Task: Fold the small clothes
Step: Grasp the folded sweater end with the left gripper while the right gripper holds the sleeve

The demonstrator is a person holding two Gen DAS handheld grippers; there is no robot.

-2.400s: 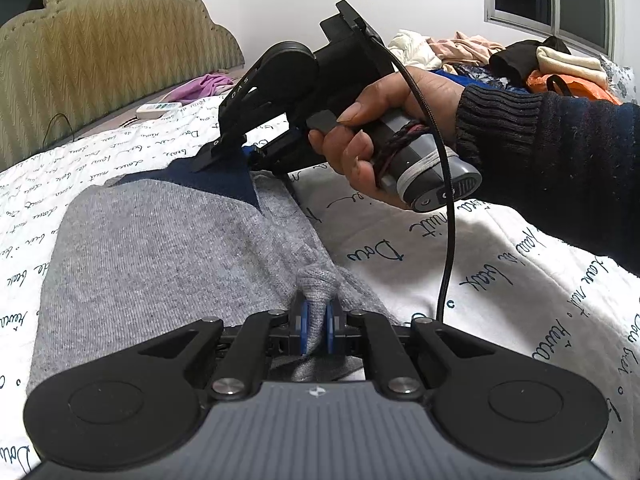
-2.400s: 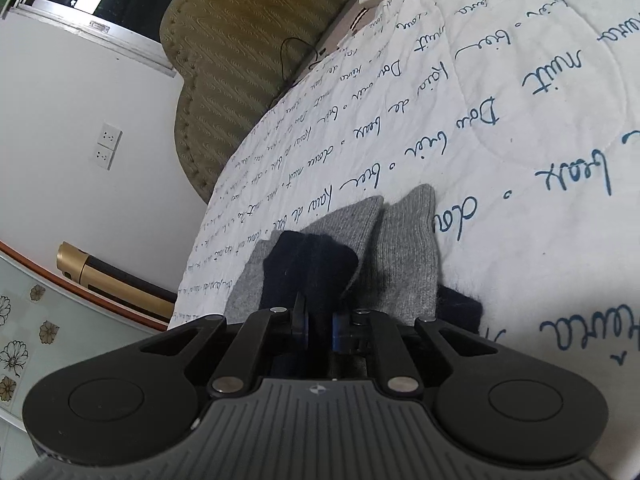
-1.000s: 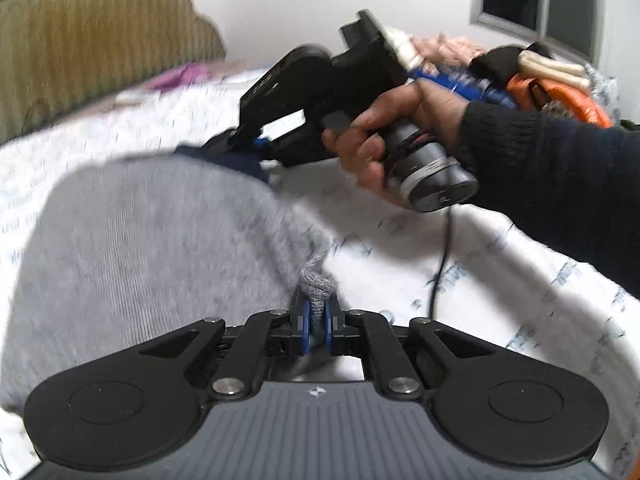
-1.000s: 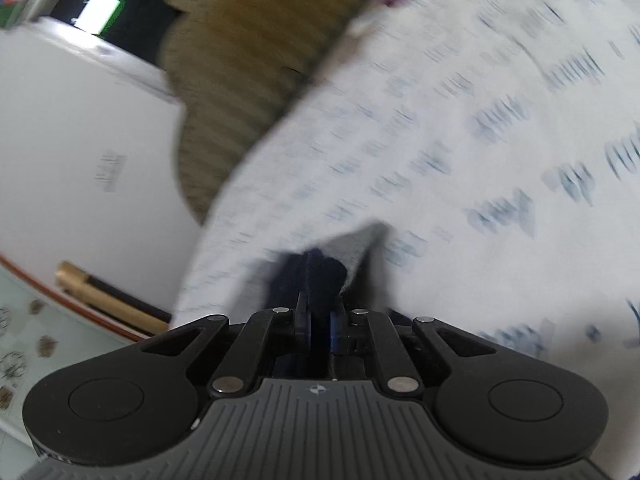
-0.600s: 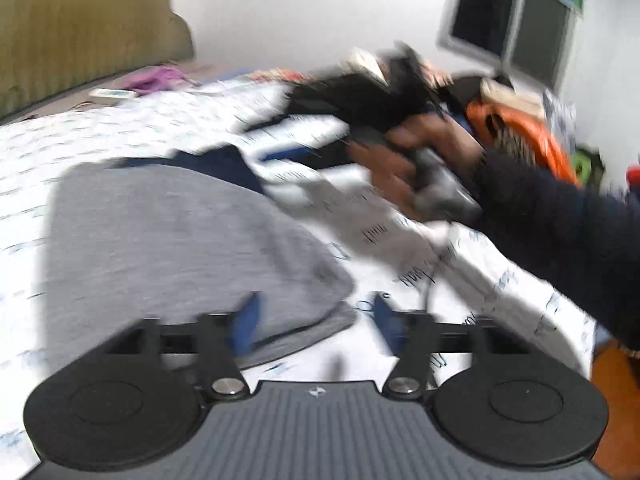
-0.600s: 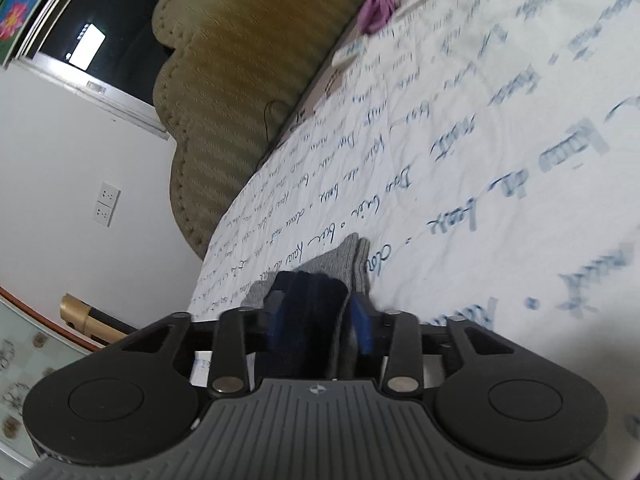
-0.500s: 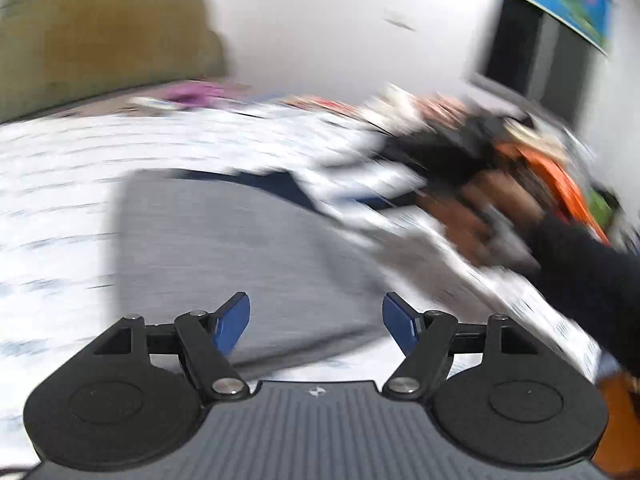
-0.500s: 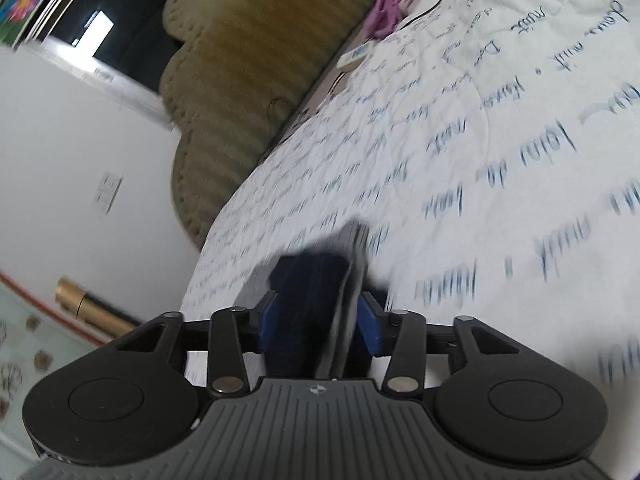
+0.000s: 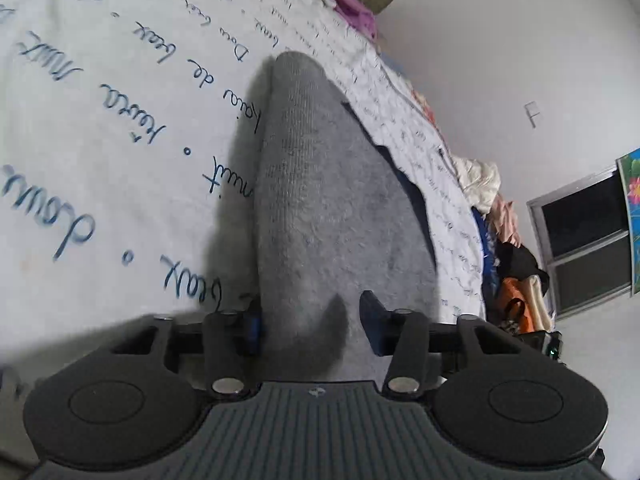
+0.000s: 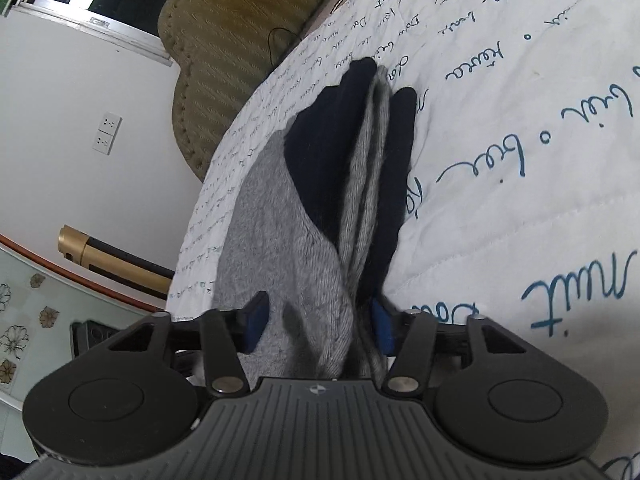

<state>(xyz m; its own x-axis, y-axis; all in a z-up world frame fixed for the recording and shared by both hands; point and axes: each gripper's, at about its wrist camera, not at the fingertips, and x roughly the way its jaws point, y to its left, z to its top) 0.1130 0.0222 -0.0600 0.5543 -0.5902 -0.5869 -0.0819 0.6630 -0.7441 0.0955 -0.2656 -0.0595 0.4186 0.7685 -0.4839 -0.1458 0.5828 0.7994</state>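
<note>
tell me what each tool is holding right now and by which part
Nothing is gripped. The left tool and right tool both stand open astride the grey sock, their jaws having just been closing.

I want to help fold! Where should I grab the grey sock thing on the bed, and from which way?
Probably grab the grey sock by its long doubled edge, where the grey layers stack beside the navy toe. Come in low along the bedspread so one finger slips under and one stays on top. The right gripper is open around that edge now, not pinching.
</note>
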